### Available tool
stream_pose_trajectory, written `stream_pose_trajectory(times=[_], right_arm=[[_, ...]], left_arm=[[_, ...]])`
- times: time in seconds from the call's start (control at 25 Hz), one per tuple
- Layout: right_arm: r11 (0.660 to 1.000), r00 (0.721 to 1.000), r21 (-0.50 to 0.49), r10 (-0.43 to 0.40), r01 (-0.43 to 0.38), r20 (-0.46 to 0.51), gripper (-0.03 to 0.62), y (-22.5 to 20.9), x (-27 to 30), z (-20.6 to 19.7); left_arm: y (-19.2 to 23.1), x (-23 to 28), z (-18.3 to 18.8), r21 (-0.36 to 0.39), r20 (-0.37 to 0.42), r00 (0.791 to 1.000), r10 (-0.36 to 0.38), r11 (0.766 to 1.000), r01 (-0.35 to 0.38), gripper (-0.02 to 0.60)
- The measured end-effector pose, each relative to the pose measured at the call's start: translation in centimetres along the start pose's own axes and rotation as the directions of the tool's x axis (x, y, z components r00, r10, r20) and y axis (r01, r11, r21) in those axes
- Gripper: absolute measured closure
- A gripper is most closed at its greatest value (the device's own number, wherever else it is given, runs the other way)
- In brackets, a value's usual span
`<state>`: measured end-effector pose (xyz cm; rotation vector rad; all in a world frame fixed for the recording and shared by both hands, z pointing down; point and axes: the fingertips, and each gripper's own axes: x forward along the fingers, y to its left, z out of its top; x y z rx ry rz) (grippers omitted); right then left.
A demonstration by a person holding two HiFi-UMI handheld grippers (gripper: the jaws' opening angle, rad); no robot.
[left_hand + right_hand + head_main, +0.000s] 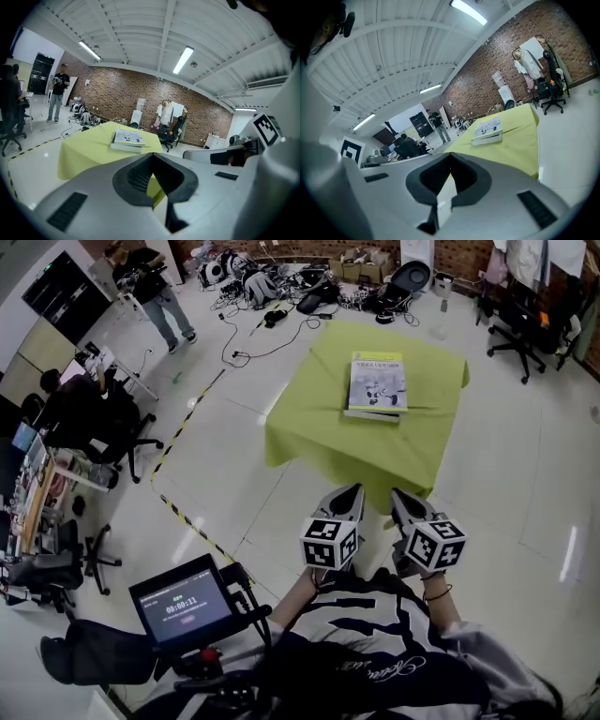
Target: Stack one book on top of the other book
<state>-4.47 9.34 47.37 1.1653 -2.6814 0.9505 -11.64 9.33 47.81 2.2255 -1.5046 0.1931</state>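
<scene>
Left gripper [353, 493] — its jaws are seen pressed together at the tips, and nothing is held between them. Right gripper [399, 496] — the same is shown: jaws closed, nothing gripped. Both are held side by side close to the wearer's chest, short of the near edge of the cloth-covered table [309, 432] and well apart from the books. On the yellow-green cloth, toward the far side, the top book [377, 379] is laid flat on the bottom book [369, 414], edges nearly matched. Beyond the table, cables [253, 334] are strewn across the floor, and a standing person [155, 292] is seen at far left.
</scene>
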Motion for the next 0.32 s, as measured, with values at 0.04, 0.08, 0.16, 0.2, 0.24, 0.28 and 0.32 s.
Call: stream_pose_trajectory(times=[0.04, 0.08, 0.16, 0.2, 0.24, 0.28, 0.32], right_arm=[[1.000, 1.000, 0.002, -0.003, 0.003, -0.001, 0.605, 0.1, 0.2, -0.2], [1.000, 1.000, 0.004, -0.005, 0.005, -0.003, 0.605, 0.3, 0.5, -0.4], [1.000, 1.000, 0.005, -0.005, 0.005, -0.005, 0.605, 0.7, 1.0, -0.7], [1.000, 1.000, 0.005, -0.003, 0.004, -0.005, 0.605, 0.9, 1.2, -0.8], [1.000, 1.000, 0.004, -0.002, 0.002, -0.006, 0.605, 1.1, 1.4, -0.9], [1.000, 1.000, 0.004, -0.002, 0.002, -0.007, 0.605, 1.2, 1.6, -1.0], [1.000, 1.000, 0.004, -0.001, 0.001, -0.008, 0.605, 1.4, 1.8, -1.1]], left_arm=[[0.3, -0.1, -0.1, -0.001, -0.001, 1.000, -0.003, 1.000, 0.003, 0.578], [0.6, -0.2, -0.2, -0.002, -0.002, 1.000, -0.005, 1.000, 0.005, 0.578], [1.2, -0.4, -0.3, -0.004, -0.003, 1.000, -0.008, 1.000, 0.008, 0.578], [1.4, -0.5, -0.4, -0.004, -0.004, 1.000, -0.008, 1.000, 0.008, 0.578], [1.7, -0.6, -0.5, -0.003, -0.006, 1.000, -0.009, 1.000, 0.009, 0.578], [1.9, -0.7, -0.6, -0.002, -0.009, 1.000, -0.009, 1.000, 0.009, 0.578], [2.1, -0.8, -0.8, 0.000, -0.011, 1.000, -0.009, 1.000, 0.009, 0.578]])
